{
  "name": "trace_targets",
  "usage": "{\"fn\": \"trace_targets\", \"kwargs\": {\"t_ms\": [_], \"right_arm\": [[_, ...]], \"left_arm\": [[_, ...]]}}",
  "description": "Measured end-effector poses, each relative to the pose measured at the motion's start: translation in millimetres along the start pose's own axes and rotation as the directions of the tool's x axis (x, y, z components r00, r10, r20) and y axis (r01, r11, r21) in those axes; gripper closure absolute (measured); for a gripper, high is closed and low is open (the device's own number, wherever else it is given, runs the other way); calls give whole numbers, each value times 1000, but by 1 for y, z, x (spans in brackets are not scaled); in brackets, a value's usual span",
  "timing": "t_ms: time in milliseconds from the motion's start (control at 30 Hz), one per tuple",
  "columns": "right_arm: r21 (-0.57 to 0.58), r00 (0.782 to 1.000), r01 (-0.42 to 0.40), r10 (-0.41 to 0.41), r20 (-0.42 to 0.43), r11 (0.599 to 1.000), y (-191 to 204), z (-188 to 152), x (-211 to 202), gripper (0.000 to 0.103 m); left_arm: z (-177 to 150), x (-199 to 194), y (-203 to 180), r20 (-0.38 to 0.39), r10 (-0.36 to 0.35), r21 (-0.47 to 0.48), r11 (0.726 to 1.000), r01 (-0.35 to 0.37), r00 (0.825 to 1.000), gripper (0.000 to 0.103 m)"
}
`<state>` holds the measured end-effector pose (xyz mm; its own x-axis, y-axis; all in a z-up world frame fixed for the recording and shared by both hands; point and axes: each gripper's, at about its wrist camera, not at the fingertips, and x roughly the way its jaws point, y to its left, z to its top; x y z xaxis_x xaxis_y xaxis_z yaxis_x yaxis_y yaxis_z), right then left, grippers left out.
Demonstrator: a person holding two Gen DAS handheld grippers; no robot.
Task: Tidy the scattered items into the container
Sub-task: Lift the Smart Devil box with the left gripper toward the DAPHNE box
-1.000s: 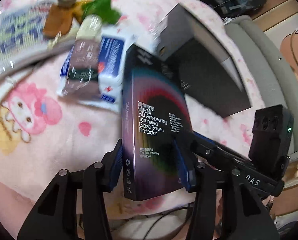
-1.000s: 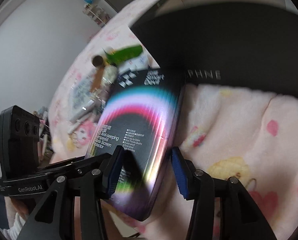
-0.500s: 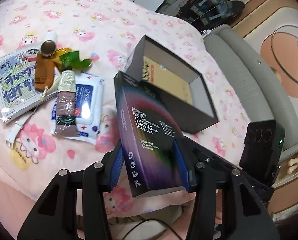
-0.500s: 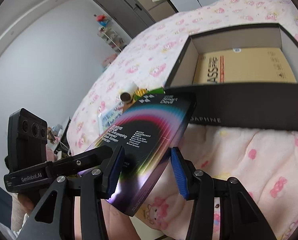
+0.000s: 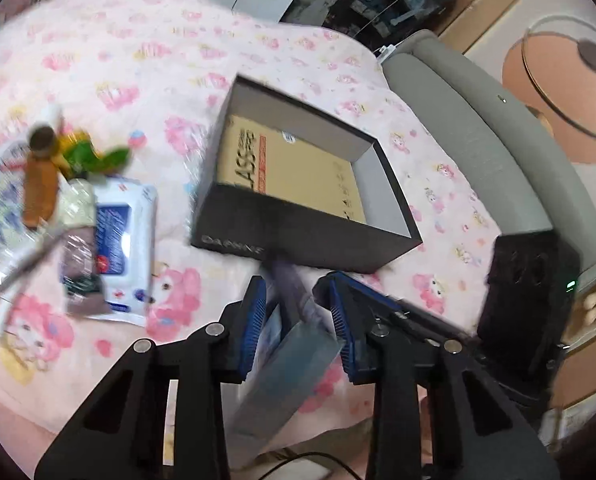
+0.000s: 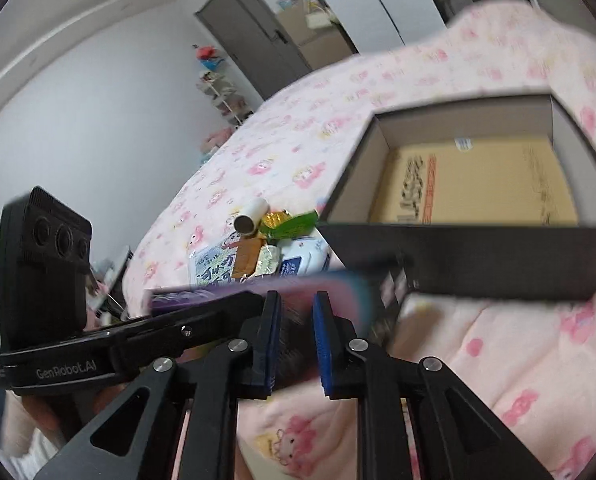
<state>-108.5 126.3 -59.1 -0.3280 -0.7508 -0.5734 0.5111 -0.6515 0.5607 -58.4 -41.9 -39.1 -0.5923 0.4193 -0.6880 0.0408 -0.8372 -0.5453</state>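
Left wrist: wipes pack (image 5: 124,236) lies left of black box (image 5: 305,248).

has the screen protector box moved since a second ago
Yes. The screen protector box has turned from face-on to edge-on between the left gripper jaws, which have just been closing, and now sits lower, just under the black box front wall.

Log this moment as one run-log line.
left gripper: closing on screen protector box | right gripper: closing on it | black box: open, ahead | box not yet in

Pink cartoon-print blanket (image 5: 146,60), grey door (image 6: 250,40)
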Motion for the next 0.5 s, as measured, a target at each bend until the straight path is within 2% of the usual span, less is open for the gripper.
{"fn": "trace_targets", "kwargs": {"t_ms": [200,500], "right_arm": [[69,997,20,-15,-72,997,-28,-11,29,88],[76,989,24,-12,-150,997,-31,-30,61,84]], "left_arm": [[-17,32,12,-60,116,10,993,-116,991,72],[-27,18,71,-49,141,-110,983,-146,989,70]]}}
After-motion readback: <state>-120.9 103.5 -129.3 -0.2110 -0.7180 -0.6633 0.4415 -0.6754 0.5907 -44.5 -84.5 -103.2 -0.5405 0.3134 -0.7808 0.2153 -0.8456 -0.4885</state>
